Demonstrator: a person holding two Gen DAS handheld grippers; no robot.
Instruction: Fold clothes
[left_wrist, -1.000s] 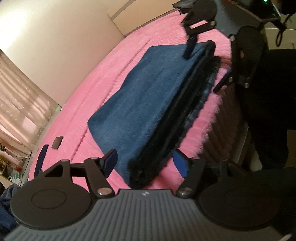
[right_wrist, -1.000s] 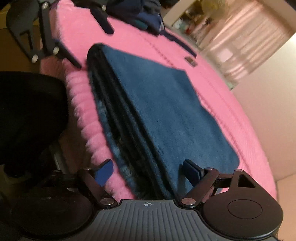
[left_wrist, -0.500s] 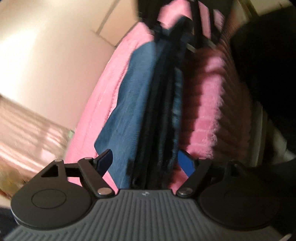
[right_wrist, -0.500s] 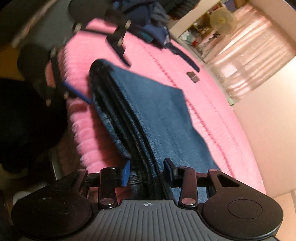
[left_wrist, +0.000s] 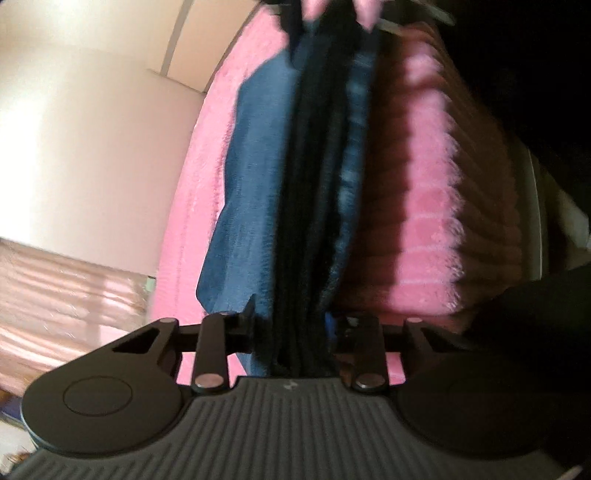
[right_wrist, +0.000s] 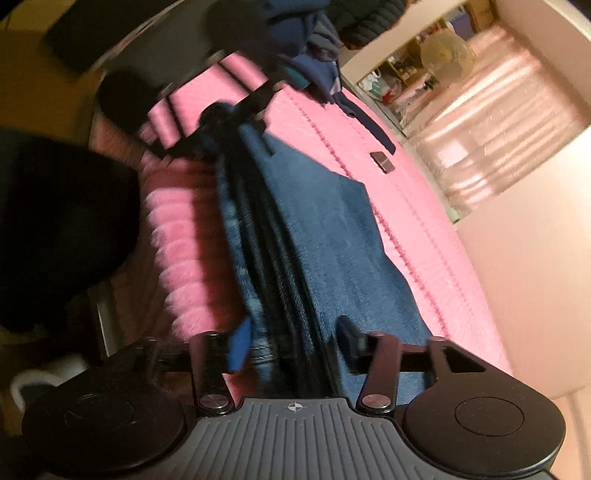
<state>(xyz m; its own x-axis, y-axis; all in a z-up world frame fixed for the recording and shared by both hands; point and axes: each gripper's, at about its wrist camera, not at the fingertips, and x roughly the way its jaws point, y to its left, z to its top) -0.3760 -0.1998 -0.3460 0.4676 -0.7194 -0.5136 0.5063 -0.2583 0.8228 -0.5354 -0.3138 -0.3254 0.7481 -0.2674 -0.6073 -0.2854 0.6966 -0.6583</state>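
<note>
A folded blue garment (left_wrist: 255, 177) lies near the edge of a pink fluffy bed cover (left_wrist: 424, 221); its stacked dark layers face me. My left gripper (left_wrist: 290, 325) is shut on the near end of the stacked edge. In the right wrist view the same garment (right_wrist: 332, 236) runs away from me, and my right gripper (right_wrist: 291, 343) is shut on its other end. The left gripper (right_wrist: 221, 122) shows at the far end in that view, blurred.
The pink cover (right_wrist: 424, 206) stretches to a pale wall (left_wrist: 92, 147). A pile of dark clothes (right_wrist: 306, 33) lies at the far end of the bed, with a small dark object (right_wrist: 382, 160) on the cover. A curtained window (right_wrist: 498, 122) is beyond.
Both grippers went from open around the garment's ends to shut on its stacked edge. The views have tilted, and the frames are blurred by motion.
</note>
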